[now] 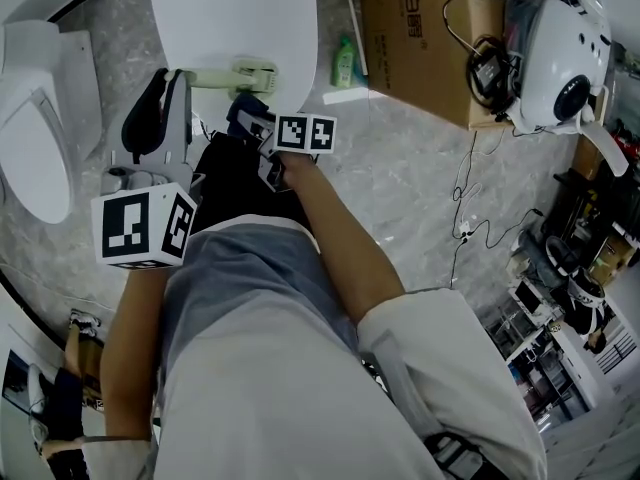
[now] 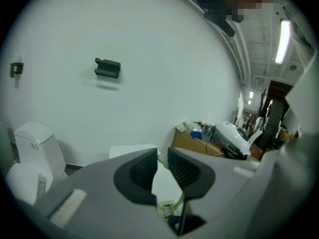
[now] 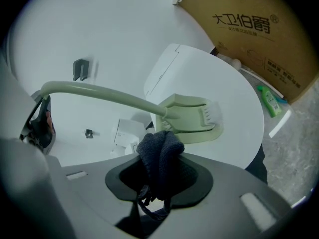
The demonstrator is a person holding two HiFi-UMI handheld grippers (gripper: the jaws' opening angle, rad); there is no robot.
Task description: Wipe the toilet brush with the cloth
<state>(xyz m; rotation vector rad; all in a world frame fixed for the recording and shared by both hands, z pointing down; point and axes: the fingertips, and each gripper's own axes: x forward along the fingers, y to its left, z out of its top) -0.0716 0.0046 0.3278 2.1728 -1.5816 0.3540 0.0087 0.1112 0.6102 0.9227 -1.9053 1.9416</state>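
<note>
The pale green toilet brush (image 3: 192, 116) hangs with its head over a closed white toilet lid (image 3: 234, 98). Its long handle (image 3: 99, 92) runs left to my left gripper (image 1: 180, 78), which is shut on the handle's end. In the head view the brush head (image 1: 252, 68) lies just beyond my right gripper (image 1: 248, 113). My right gripper (image 3: 160, 178) is shut on a bunched dark blue cloth (image 3: 158, 151), held just under the brush head. In the left gripper view the jaws (image 2: 162, 156) stand almost together.
A second white toilet (image 1: 40, 128) stands at the left. A cardboard box (image 1: 420, 38), a green bottle (image 1: 345, 63) and a white machine (image 1: 565, 68) sit to the right, with cables (image 1: 465, 208) on the grey floor.
</note>
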